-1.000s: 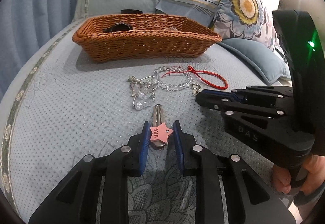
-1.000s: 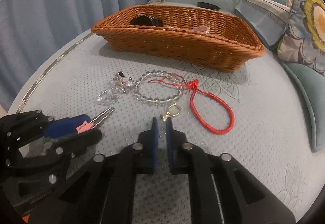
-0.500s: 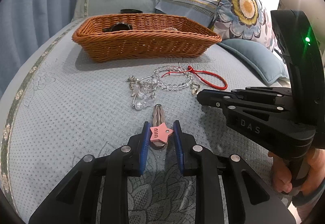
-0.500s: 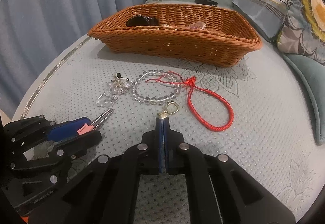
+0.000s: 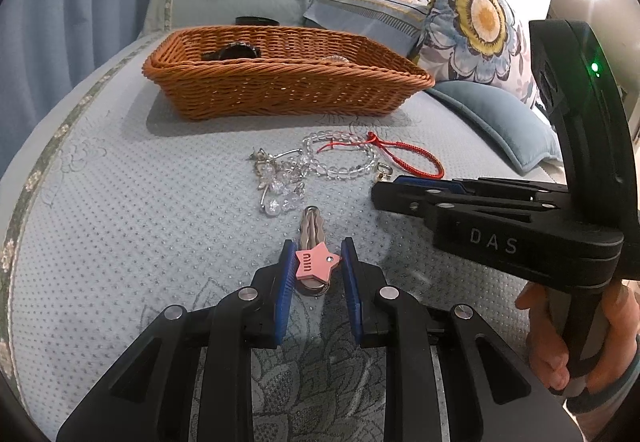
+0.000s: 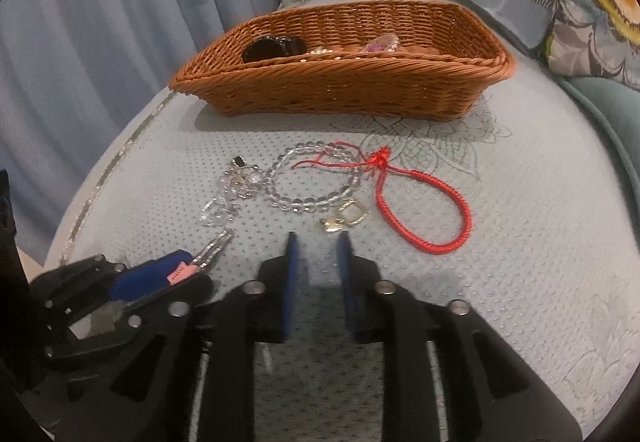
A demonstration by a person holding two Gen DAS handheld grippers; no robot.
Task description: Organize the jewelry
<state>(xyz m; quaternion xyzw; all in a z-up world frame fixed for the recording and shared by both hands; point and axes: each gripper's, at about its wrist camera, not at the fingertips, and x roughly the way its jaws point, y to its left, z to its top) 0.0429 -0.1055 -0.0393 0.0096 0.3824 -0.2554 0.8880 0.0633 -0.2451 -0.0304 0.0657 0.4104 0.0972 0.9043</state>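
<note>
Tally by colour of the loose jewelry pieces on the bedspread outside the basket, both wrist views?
Clear/crystal: 2, the clear bead bracelet and the crystal charm cluster
Red: 1, the red cord bracelet
Gold: 1, the small gold clasp charm
Pink: 1, the hair clip with pink star, between the open left gripper fingers
Total: 5
Basket contents not counted.
</note>
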